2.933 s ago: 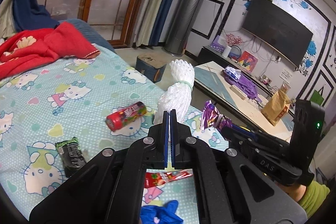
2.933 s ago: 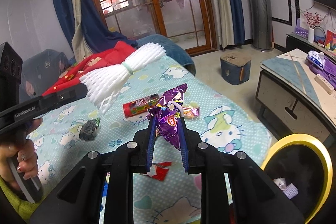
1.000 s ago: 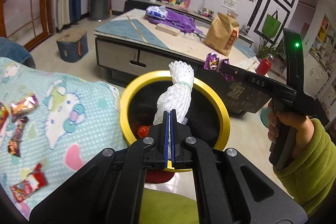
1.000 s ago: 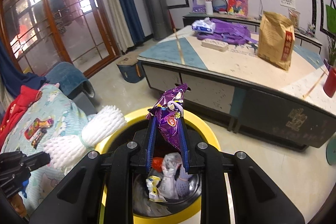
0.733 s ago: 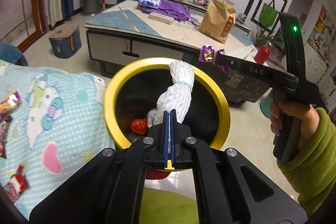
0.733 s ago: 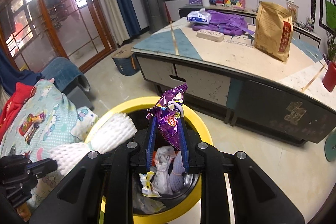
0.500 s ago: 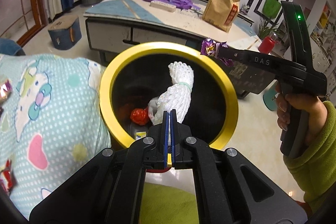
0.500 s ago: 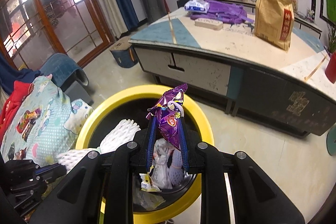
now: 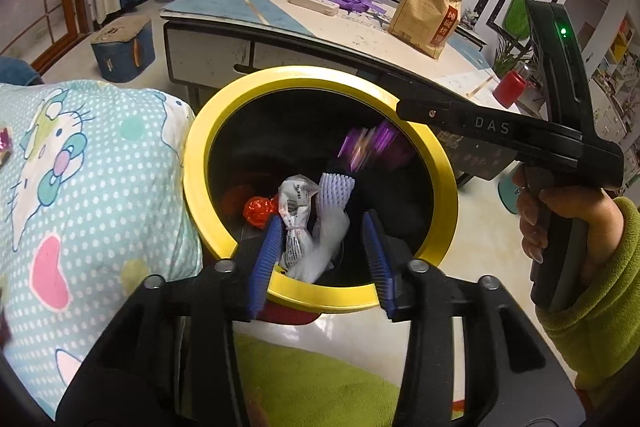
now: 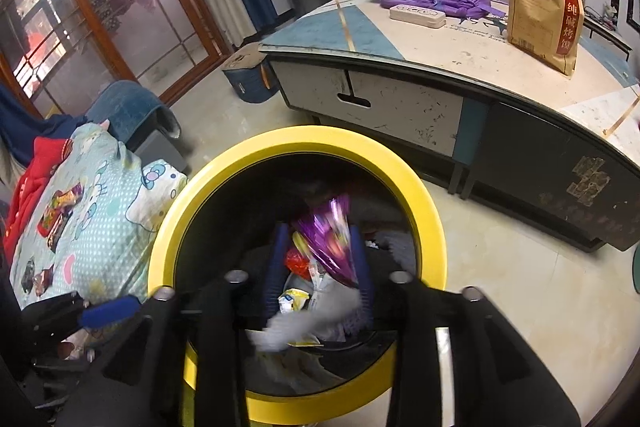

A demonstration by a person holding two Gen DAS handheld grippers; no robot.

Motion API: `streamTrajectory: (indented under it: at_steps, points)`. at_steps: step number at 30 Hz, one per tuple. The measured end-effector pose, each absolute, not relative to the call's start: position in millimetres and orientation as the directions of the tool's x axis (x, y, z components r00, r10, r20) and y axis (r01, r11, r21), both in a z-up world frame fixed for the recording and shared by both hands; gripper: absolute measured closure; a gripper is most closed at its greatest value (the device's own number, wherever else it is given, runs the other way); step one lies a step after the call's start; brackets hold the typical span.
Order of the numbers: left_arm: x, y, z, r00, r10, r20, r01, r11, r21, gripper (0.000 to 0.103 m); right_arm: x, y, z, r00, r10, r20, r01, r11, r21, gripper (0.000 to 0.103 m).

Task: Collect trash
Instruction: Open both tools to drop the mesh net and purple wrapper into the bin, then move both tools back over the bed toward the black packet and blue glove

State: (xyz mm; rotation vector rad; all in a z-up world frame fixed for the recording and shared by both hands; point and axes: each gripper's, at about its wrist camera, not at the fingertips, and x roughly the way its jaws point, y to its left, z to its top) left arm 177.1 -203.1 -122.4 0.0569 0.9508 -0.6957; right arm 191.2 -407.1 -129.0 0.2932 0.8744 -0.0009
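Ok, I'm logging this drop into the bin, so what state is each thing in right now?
left gripper: jaws opening, nothing gripped
right gripper: jaws opening, wrapper between them
white foam net: released, down in the bin
purple wrapper: blurred, slipping free
yellow-rimmed bin: open, partly filled with trash

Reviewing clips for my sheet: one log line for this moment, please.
phase: release | left gripper: opening, empty | right gripper: opening | purple wrapper: dropping, blurred | foam net: in yellow-rimmed bin

left tool (image 9: 320, 259) opening | foam net (image 9: 334, 211) dropped in bin | right tool (image 10: 318, 267) opening | purple wrapper (image 10: 330, 239) falling (blurred)
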Motion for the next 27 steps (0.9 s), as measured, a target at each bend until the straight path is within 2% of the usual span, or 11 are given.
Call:
streamTrajectory:
  at_steps: [1, 4, 6, 8, 9, 13, 19, 22, 27]
  points:
    - [176.2, -200.6, -119.7, 0.392, -0.519, -0.760, 0.565, 0.787, -0.246, 0.065, 191.0, -406.6, -128.6, 0.644, 0.115, -0.756, 0.121, 0.961, 0.250, 0.063]
    - [174.4, -194.8, -112.1, 0.418, -0.513, -0.750, 0.553, 0.798, -0.238, 0.047, 190.5, -405.6, -126.1, 0.650, 0.116, -0.751, 0.121, 0.960, 0.254, 0.054]
    - [173.2, -188.7, -106.0, 0.437, -0.510, -0.741, 0.541, 0.807, -0.237, 0.035, 191.3, -404.2, -124.1, 0.653, 0.116, -0.748, 0.119, 0.960, 0.253, 0.052]
    - [171.4, -183.3, -102.1, 0.451, -0.506, -0.735, 0.527, 0.816, -0.238, 0.014, 190.8, -401.7, -121.0, 0.659, 0.120, -0.743, 0.112, 0.961, 0.254, 0.046]
    - [171.7, -180.2, -99.9, 0.457, -0.506, -0.732, 0.521, 0.819, -0.241, 0.011, 190.2, -400.5, -119.2, 0.663, 0.119, -0.739, 0.110, 0.961, 0.254, 0.045]
    - [169.7, -170.3, -91.3, 0.488, -0.482, -0.728, 0.493, 0.840, -0.226, 0.011, 187.3, -393.7, -110.5, 0.686, 0.114, -0.719, 0.102, 0.963, 0.249, 0.031]
    - [166.2, -154.2, -81.4, 0.525, -0.453, -0.721, 0.445, 0.868, -0.221, 0.011, 183.9, -381.5, -96.2, 0.712, 0.116, -0.693, 0.072, 0.969, 0.237, 0.028]
    - [162.9, -144.4, -77.2, 0.545, -0.441, -0.713, 0.424, 0.879, -0.220, 0.011, 182.0, -374.4, -89.6, 0.723, 0.118, -0.681, 0.057, 0.972, 0.228, 0.022]
    - [159.7, -127.5, -67.1, 0.580, -0.426, -0.695, 0.386, 0.894, -0.226, 0.011, 177.6, -357.6, -78.1, 0.737, 0.131, -0.663, 0.017, 0.977, 0.212, 0.022]
